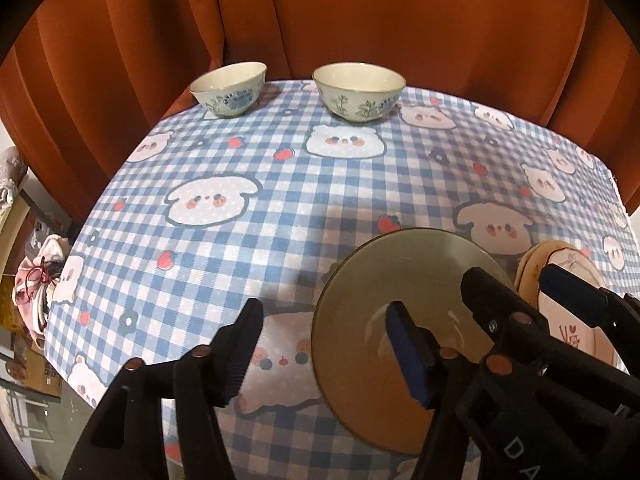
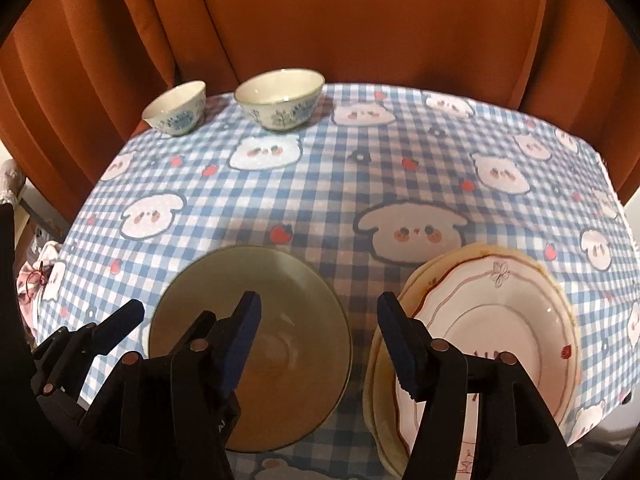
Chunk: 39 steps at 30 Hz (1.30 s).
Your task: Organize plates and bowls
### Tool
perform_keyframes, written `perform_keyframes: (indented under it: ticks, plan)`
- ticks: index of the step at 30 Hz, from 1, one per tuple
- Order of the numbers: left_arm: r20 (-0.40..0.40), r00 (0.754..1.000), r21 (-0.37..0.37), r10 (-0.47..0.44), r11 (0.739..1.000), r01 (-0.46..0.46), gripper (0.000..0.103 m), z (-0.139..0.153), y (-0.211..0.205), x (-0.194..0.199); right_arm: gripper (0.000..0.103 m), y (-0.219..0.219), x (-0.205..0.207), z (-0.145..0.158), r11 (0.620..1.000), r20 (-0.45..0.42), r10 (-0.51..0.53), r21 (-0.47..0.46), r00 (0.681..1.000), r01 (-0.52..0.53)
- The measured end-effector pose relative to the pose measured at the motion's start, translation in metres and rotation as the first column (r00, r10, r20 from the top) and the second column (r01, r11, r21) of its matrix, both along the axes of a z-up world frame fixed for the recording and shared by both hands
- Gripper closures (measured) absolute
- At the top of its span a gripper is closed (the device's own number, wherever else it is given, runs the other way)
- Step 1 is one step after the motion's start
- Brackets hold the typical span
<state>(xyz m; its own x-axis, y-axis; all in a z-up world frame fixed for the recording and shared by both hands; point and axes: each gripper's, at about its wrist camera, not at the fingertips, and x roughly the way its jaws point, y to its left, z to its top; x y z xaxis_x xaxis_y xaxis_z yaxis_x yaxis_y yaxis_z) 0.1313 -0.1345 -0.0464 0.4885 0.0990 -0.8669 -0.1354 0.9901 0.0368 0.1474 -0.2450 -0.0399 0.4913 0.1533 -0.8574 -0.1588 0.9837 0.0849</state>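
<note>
An olive-green plate lies on the checked tablecloth near the front. To its right is a stack of white and beige plates. Two blue-patterned bowls stand upright at the far edge, a smaller one and a larger one. My left gripper is open, its right finger above the green plate's left part. My right gripper is open too, one finger over the green plate and the other over the stack's left rim. Nothing is held.
The table wears a blue-and-white checked cloth with cartoon animals. A rust-orange curtain hangs close behind the bowls. Off the table's left edge lie a pink bundle and other clutter.
</note>
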Motion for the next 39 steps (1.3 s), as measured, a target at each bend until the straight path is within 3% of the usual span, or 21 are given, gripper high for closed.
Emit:
perform_keyframes:
  ticks: [6,12,18,30,39]
  plan:
    - [0.032,0.999,-0.020,0.004,1.000,-0.003,0.025,0.015,0.009,-0.004,0.029,0.006,-0.003,0.015,1.000,0.025,0.013,0.005,1.000,-0.013]
    - [0.049,0.999,-0.030,0.019,0.999,-0.017,0.025,0.026,0.026,-0.003,0.028,0.019,-0.002,0.028,0.999,0.034,0.032,0.017,0.999,-0.032]
    - [0.060,0.998,0.005,0.017,1.000,-0.017,0.025,0.035,0.054,0.006,0.028,0.045,0.005,0.035,0.999,0.049,0.042,0.031,0.998,-0.044]
    - [0.073,0.997,0.023,-0.041,0.999,0.039,0.025,0.056,0.125,0.065,0.028,0.115,0.052,0.053,0.999,0.062,-0.020,0.048,0.998,0.017]
    - [0.076,0.995,0.012,-0.068,0.998,0.067,0.017,0.054,0.171,0.113,0.028,0.163,0.097,0.058,0.998,0.072,-0.066,0.026,0.995,0.065]
